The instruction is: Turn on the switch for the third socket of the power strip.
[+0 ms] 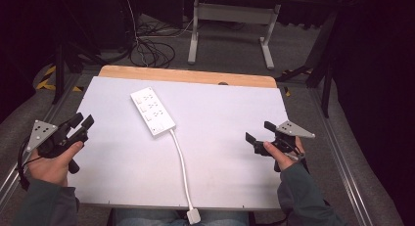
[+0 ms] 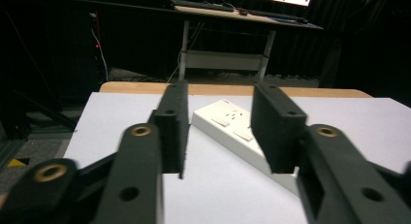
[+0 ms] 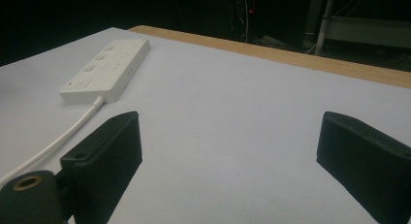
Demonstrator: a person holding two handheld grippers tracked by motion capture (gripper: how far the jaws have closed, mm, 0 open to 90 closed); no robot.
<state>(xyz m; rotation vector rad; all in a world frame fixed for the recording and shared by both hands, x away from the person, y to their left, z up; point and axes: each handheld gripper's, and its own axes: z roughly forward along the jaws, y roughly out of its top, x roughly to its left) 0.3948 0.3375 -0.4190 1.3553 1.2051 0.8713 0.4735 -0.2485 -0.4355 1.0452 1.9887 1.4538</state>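
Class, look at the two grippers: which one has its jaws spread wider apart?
The right gripper: in its own view the jaws stand far apart, while the left gripper's jaws leave a narrower gap.

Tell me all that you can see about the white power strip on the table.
The power strip is a long, flat white block, seemingly plastic, with sockets in a row along its top. It lies flat and diagonal on the white table, left of centre. Nothing is plugged in. Its white cable runs from the near end towards the person, past the table edge, ending in a plug. Neither gripper touches it.
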